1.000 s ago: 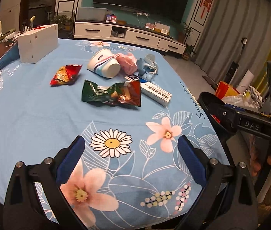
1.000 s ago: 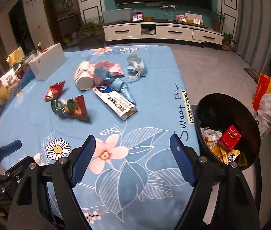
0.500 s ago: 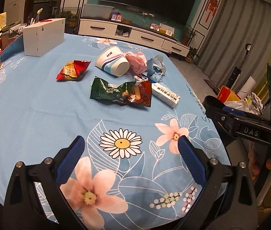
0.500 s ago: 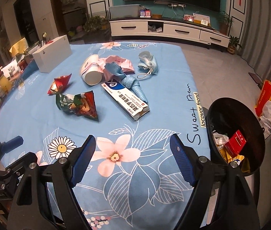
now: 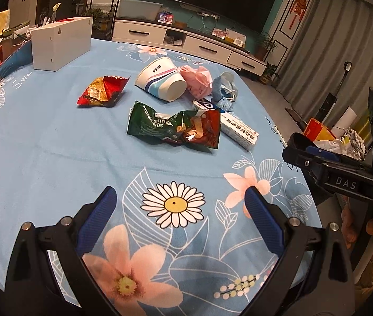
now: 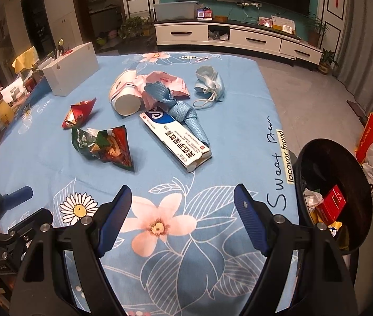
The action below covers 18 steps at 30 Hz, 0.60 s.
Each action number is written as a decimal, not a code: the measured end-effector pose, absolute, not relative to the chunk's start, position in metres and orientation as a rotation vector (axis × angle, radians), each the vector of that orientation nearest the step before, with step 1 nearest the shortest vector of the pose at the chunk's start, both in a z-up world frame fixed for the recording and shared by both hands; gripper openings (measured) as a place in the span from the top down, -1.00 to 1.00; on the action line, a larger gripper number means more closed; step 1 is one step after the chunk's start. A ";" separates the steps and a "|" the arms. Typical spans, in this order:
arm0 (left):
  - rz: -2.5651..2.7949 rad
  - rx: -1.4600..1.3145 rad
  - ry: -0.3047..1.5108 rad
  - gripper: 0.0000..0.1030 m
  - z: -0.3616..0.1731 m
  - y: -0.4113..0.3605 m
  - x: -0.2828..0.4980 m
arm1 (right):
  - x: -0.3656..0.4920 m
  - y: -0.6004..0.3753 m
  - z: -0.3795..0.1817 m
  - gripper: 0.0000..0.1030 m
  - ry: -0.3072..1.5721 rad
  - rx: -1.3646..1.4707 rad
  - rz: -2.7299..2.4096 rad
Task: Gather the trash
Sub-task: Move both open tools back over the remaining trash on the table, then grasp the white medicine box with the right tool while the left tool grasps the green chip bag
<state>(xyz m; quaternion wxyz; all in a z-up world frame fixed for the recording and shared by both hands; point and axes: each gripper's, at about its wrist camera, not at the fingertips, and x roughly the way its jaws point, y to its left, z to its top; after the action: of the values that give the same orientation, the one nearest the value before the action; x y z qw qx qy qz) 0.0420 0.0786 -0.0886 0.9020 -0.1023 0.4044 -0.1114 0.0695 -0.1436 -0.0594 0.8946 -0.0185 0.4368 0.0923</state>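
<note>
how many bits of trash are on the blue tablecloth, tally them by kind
snack wrappers: 2, red one and green and red one
paper cup: 1
long carton: 1
face mask: 1
crumpled pink pack: 1
crumpled blue cloth: 1
total: 7

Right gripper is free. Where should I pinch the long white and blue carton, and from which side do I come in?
Take the long white and blue carton across its narrow width near the middle, coming down from above. It lies flat on the tablecloth with its near, opened end pointing toward the right gripper, whose jaws look wide enough. Stay clear of the far end, where the blue mesh cloth crowds it.
</note>
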 end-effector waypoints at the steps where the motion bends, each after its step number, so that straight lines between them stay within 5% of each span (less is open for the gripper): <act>1: -0.230 -0.211 0.838 -0.89 -0.089 0.078 0.044 | 0.072 -0.143 -0.060 -0.52 0.906 -0.039 0.194; 18: -0.218 -0.290 0.849 -0.89 -0.102 0.099 0.071 | 0.107 -0.143 -0.073 -0.52 0.914 -0.073 0.206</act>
<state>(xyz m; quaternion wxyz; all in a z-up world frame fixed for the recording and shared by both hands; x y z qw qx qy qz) 0.0715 0.0988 -0.1016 0.8953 -0.1397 0.4096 -0.1053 0.1073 -0.1430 -0.0731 0.8915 -0.0351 0.4406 0.0992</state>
